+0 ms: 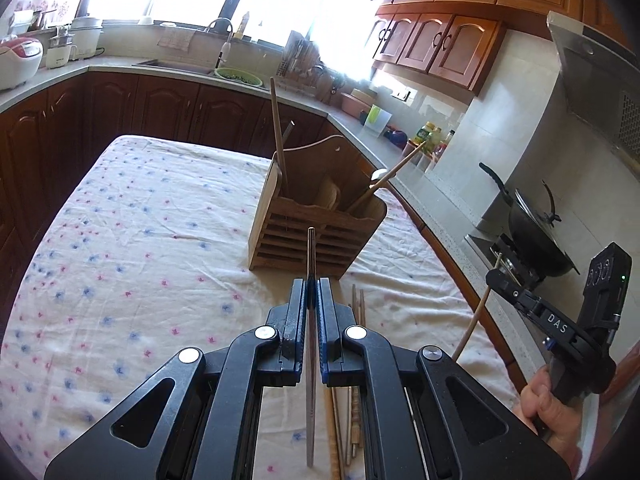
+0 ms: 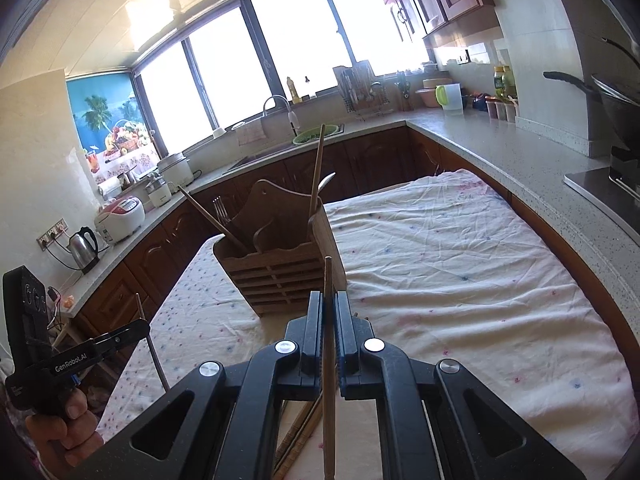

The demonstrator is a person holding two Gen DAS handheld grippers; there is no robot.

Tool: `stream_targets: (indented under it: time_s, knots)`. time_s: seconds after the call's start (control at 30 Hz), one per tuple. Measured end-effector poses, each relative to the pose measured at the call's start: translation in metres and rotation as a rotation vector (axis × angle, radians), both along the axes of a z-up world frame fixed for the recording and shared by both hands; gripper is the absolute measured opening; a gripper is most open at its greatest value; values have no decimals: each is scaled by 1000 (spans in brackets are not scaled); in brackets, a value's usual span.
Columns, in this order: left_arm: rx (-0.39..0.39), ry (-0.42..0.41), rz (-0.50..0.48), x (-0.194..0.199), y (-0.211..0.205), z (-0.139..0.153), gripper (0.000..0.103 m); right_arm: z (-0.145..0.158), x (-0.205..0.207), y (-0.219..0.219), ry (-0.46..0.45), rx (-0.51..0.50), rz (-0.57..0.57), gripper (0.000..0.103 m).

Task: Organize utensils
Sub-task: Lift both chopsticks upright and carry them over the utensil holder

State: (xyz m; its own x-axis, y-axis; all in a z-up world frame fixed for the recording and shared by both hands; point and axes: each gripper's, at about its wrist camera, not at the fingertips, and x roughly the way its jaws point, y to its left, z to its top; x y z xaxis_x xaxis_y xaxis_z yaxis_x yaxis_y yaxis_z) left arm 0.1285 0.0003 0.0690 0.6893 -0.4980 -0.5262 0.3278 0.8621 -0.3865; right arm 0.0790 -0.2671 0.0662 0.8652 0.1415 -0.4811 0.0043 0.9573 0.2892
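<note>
wooden utensil caddy is standing on the floral tablecloth, already holding a long wooden handle at its 11 o'clock corner, a wooden chopstick leaning out toward 2 o'clock, a fork and a spoon. the left gripper is pinching a metal chopstick between nearly closed jaws, its tip pointing toward 12 o'clock at the caddy. the right gripper is clamping a wooden chopstick the same way, just short of the caddy's front. several loose chopsticks are lying on the cloth at 6 o'clock of the caddy, so i judge the sorting roughly halfway, with both held sticks and the pile still waiting
</note>
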Motion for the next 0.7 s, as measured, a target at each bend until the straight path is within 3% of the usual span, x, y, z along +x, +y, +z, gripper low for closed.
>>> stream_targets:
  time_s: [0.7]
  knots:
    - [-9, -101, 34, 3, 9, 32, 4, 36, 4, 6, -100, -9, 23, 5]
